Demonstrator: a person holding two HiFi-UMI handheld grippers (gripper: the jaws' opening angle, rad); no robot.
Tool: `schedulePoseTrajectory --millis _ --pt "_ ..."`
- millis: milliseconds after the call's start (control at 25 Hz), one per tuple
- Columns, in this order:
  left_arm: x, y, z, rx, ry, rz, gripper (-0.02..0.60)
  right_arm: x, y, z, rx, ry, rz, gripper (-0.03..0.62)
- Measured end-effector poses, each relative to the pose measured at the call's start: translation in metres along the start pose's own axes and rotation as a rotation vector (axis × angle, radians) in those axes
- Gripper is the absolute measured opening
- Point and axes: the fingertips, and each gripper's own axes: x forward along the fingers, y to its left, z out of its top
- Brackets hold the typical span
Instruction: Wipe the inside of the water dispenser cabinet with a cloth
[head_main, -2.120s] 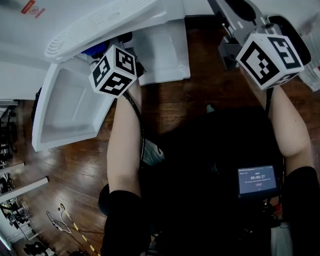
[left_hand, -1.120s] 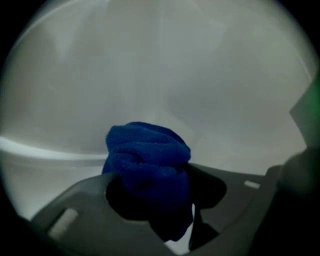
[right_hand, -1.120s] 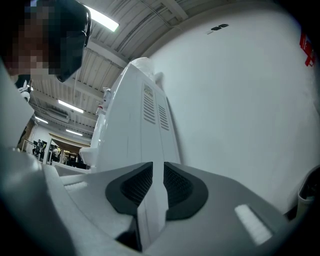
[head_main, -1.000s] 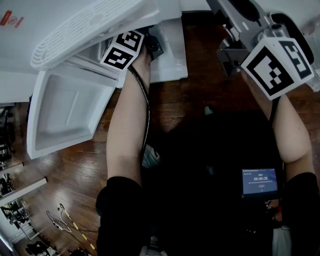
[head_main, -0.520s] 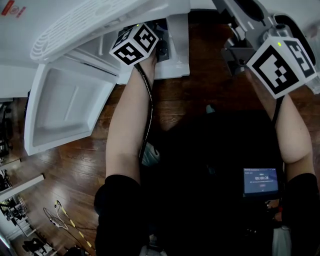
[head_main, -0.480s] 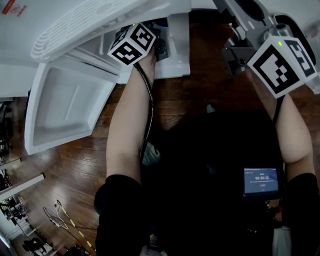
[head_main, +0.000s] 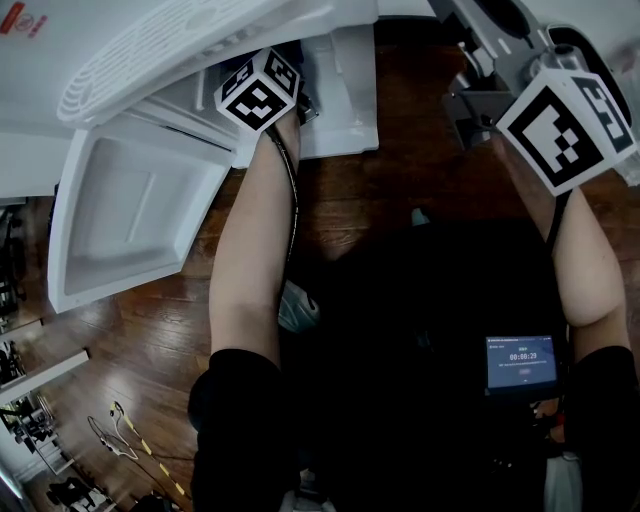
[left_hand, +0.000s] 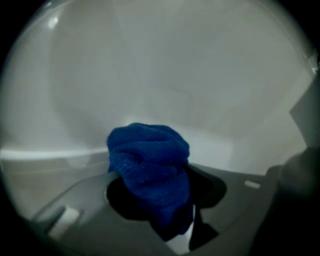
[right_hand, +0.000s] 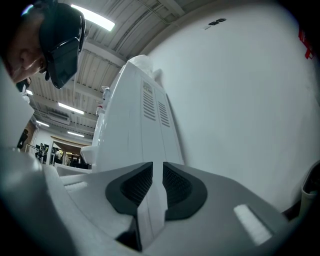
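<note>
Clamped in the left gripper (left_hand: 165, 197): a bunched blue cloth (left_hand: 149, 157), bulging out ahead of the jaws, already inside the cabinet (left_hand: 150, 65) and close to its pale back wall. Contact with the wall not clear from here. Judged as mid-wipe.

Press the wad flat against the panel rather than dabbing with its tip. Sweep in overlapping passes from the top down, then along the bottom. Work into the ledge (left_hand: 55, 152) low on the left, a likely trap for grime. Hold the clamp firm so as not to shed the cloth on a drag stroke, and avoid scraping the hard jaw tips on the plastic. Roll the wrist to follow each wall instead of forcing the forearm (head_main: 250, 240) against the frame.

Held off to the side, the right gripper (right_hand: 156, 192): jaws nearly together, only a slit between, nothing in it, aimed slightly up past the white body of the dispenser (right_hand: 135, 115). Free to steady the door if needed.

Further out in the head view:
- Open door (head_main: 120, 220) swung to the left, likely to get knocked by an elbow.
- Slotted tray (head_main: 170, 40) overhanging the opening, limiting headroom and hiding the jaws from above.
- Black cable (head_main: 293, 190) running along the arm, worth minding at the cabinet edge.
- Below, dark wood floor (head_main: 340, 190) and a small lit screen (head_main: 520, 362) near the right arm, well clear of the work.
</note>
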Motion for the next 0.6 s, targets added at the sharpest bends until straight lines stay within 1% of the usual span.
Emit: schedulePoseTrajectory --millis 120,200,240,320,360,400,480,560,600 --pt "0.002 -0.024 -0.015 0.033 0.018 -0.096 0.195 0.002 -0.002 -0.003 0.009 0.004 0.002 0.064" --pt "0.002 -0.041 -0.025 0.085 0.034 -0.179 0.195 0.003 -0.001 -0.005 0.009 0.015 0.007 0.064" --pt "0.002 -0.051 -0.032 0.121 0.052 -0.233 0.195 0.004 0.0 -0.007 0.007 0.02 0.009 0.064" --pt "0.0 -0.073 -0.051 0.218 0.111 -0.347 0.195 0.004 0.002 -0.008 0.005 0.026 0.013 0.064" --pt "-0.001 -0.082 -0.062 0.272 0.144 -0.391 0.195 0.004 0.002 -0.008 0.003 0.026 0.013 0.064" --pt "0.0 -0.086 -0.071 0.323 0.167 -0.414 0.183 0.004 0.002 -0.008 0.003 0.026 0.01 0.064" --pt "0.002 -0.084 -0.079 0.391 0.178 -0.409 0.184 0.003 0.0 -0.008 0.005 0.028 0.004 0.064" --pt "0.002 -0.078 -0.073 0.408 0.168 -0.37 0.184 0.003 -0.002 -0.008 0.013 0.027 0.001 0.064" --pt "0.002 -0.072 -0.068 0.397 0.158 -0.334 0.184 0.003 -0.002 -0.008 0.018 0.026 0.0 0.064"
